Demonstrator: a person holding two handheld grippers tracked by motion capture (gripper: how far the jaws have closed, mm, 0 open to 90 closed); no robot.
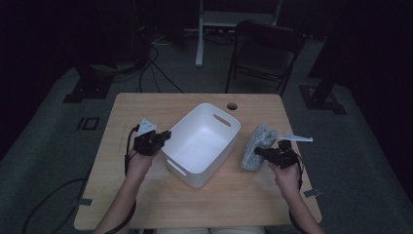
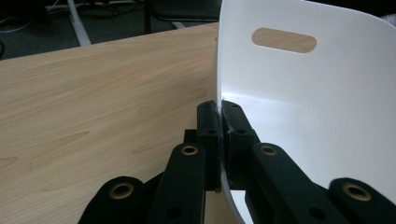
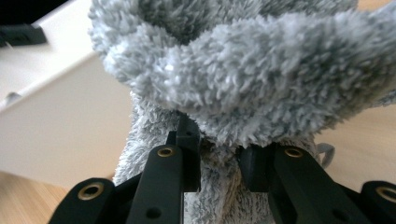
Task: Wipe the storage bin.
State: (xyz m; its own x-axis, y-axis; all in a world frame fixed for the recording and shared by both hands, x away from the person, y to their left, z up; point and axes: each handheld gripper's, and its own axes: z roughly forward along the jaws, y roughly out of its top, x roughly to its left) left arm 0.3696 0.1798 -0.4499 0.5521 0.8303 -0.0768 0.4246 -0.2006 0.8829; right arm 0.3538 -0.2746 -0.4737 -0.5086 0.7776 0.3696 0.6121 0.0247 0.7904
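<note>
**Bin pinched at rim, fuzzy cloth gripped beside it**

White bin (image 1: 202,146) sits mid-table (image 1: 146,195), angled, with bare wood on all sides and a broad strip toward the near edge. Left gripper (image 1: 164,136) fingers (image 2: 209,126) are clamped on the bin's left wall at the rim. Grey fluffy cloth (image 1: 257,146) lies bunched just right of the bin, near the right table edge. Right gripper (image 1: 258,151) fingers (image 3: 189,140) are narrowed, pinching the cloth.

High view overhead facing forward and down, gripper views close, level, all sharing the white bin (image 1: 202,141)
</note>
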